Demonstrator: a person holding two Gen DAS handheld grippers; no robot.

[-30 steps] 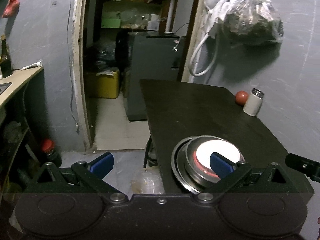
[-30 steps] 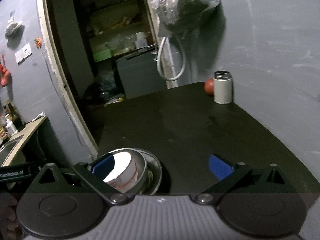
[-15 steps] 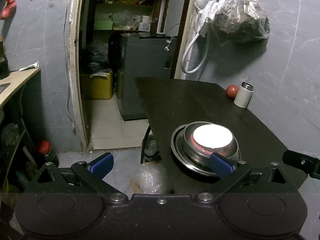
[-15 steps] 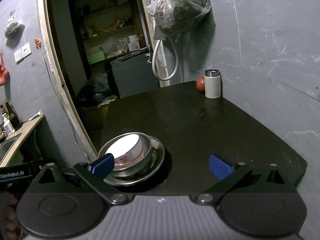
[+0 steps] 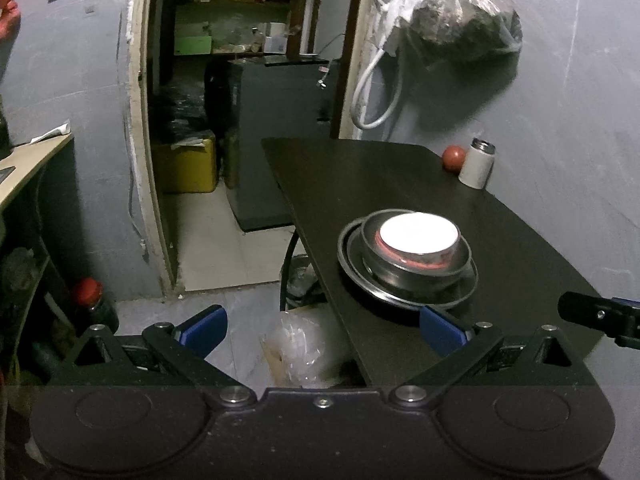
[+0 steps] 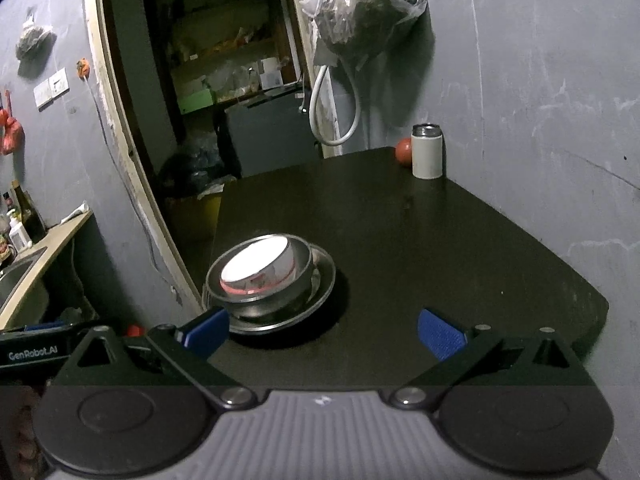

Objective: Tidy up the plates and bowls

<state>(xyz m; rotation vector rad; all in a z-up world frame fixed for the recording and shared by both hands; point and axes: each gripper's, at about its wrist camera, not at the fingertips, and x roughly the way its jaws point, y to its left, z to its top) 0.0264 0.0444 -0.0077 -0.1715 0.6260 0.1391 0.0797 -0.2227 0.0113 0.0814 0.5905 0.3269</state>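
The left gripper (image 5: 322, 328) is hanging off the table's (image 5: 384, 184) near left edge with its blue fingers (image 5: 202, 326) spread wide and gripping nothing. Just ahead, near that same corner, a white bowl (image 5: 418, 234) is sitting inside a steel bowl (image 5: 416, 268), which is resting on a steel plate (image 5: 404, 296). To the right, the right gripper (image 6: 322, 334) is hovering over the near edge, fingers (image 6: 440, 334) likewise wide apart and empty, while a white canister (image 6: 427, 152) and a red ball (image 6: 404, 151) are standing side by side at the far corner by the wall.
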